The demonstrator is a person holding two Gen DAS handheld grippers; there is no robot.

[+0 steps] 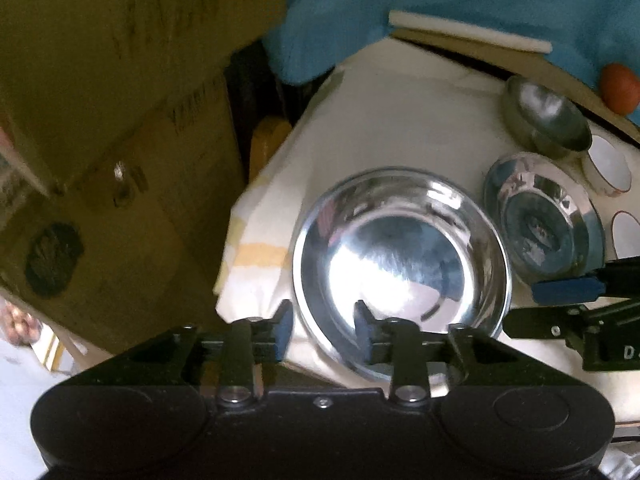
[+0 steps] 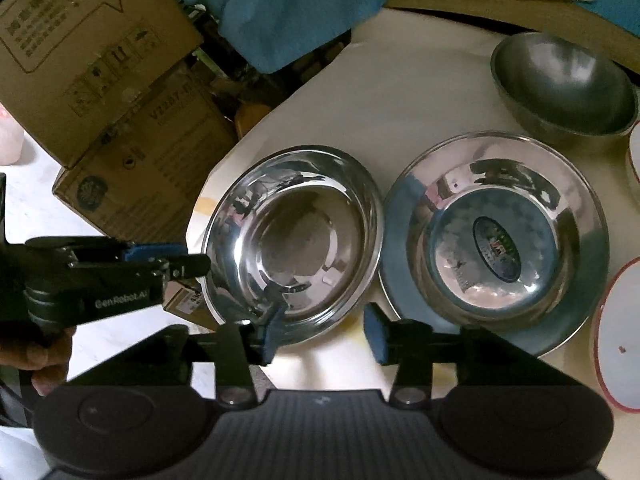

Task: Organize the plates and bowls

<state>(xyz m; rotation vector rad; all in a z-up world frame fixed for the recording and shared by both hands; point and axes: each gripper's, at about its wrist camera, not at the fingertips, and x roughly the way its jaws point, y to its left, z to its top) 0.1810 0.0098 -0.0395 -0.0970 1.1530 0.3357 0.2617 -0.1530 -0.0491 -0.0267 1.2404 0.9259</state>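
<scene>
Steel bowl (image 2: 292,240) beside cloth edge (image 1: 256,240)

Home storage corner: cardboard boxes (image 2: 92,52), cloth-covered table (image 2: 400,92) w/ steel bowls (image 2: 292,240).

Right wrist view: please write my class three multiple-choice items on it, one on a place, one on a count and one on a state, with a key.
1. Where does the stickered steel dish lie relative to the plain shiny steel bowl?
A. To its left
B. To its right, beside it
C. Stacked inside it

2. How many steel vessels stand on the table?
A. One
B. Three
C. Six

3. The right gripper has its jaws:
A. Open
B. Shut on a spoon
C. Shut on a mug

Key: B, the two stand side by side, with the stickered one on the right. B, those two plus the dull steel bowl behind them. A, the blue pads stand apart and press on nothing.
</scene>
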